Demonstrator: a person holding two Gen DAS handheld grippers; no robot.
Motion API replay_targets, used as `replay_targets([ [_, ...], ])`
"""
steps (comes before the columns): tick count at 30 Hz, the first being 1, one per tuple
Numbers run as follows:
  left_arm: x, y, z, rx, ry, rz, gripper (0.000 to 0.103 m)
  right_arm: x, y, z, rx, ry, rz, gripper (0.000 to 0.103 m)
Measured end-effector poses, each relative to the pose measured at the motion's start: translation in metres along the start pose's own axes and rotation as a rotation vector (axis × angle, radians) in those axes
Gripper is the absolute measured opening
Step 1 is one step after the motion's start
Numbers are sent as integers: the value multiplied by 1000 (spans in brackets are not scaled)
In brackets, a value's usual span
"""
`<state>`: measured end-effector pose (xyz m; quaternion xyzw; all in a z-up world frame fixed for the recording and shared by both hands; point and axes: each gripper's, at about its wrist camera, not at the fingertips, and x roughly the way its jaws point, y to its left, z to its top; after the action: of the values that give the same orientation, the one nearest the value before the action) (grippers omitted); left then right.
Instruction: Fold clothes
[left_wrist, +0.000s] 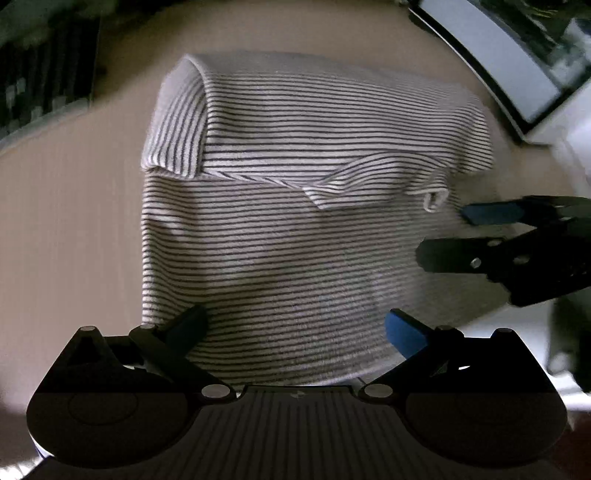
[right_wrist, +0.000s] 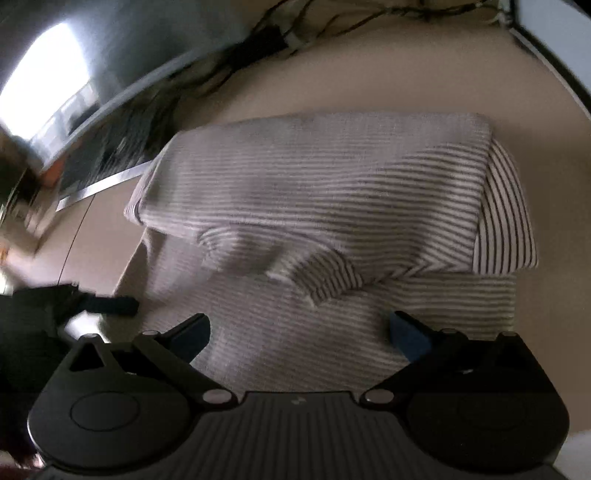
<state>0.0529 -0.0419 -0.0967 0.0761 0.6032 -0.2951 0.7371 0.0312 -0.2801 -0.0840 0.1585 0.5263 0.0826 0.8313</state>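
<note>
A white shirt with thin dark stripes (left_wrist: 295, 240) lies on the beige table (left_wrist: 74, 221), its far part folded over toward me and a sleeve doubled at the far left (left_wrist: 173, 122). My left gripper (left_wrist: 295, 328) is open just above the shirt's near edge, holding nothing. At the shirt's right side my right gripper (left_wrist: 447, 234) is also open, near a small fabric loop (left_wrist: 434, 199). In the right wrist view the shirt (right_wrist: 332, 206) fills the middle and the right gripper (right_wrist: 299, 328) hangs open over its near part. The left gripper (right_wrist: 122, 306) shows at the left.
A dark keyboard (left_wrist: 37, 92) lies at the far left and a framed screen (left_wrist: 517, 55) stands at the far right. The right wrist view shows the keyboard (right_wrist: 103, 158) and several cables (right_wrist: 277, 33) behind the shirt. Bare table surrounds the shirt.
</note>
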Motion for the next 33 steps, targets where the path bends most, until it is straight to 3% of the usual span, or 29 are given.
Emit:
replay_targets([
  [3, -12, 5, -9, -20, 2, -37, 103, -10, 7, -19, -12, 28, -1, 103],
  [7, -17, -2, 0, 3, -87, 22, 103, -25, -4, -9, 202, -17, 121, 103],
  [10, -5, 1, 1, -25, -85, -2, 103, -12, -6, 12, 304, 38, 267, 103],
  [14, 5, 6, 1, -71, -97, -10, 103, 26, 11, 15, 293, 148, 269, 103],
  [17, 5, 12, 1, -110, -113, -25, 103, 24, 35, 41, 158, 61, 252, 103],
  [19, 6, 14, 1, -129, -121, -30, 103, 13, 45, 67, 100, -77, 240, 103],
  [23, 8, 18, 5, -164, -126, -32, 103, -17, 49, 118, 54, -290, 234, 103],
  [26, 9, 16, 9, -165, -106, -16, 103, -28, 42, 131, 14, -376, 165, 103],
  [29, 10, 13, 17, -164, -91, 0, 103, -31, 22, 119, 14, -380, 92, 103],
  [33, 13, 9, 47, -123, -98, -17, 103, -28, -15, 82, 106, -321, 104, 103],
])
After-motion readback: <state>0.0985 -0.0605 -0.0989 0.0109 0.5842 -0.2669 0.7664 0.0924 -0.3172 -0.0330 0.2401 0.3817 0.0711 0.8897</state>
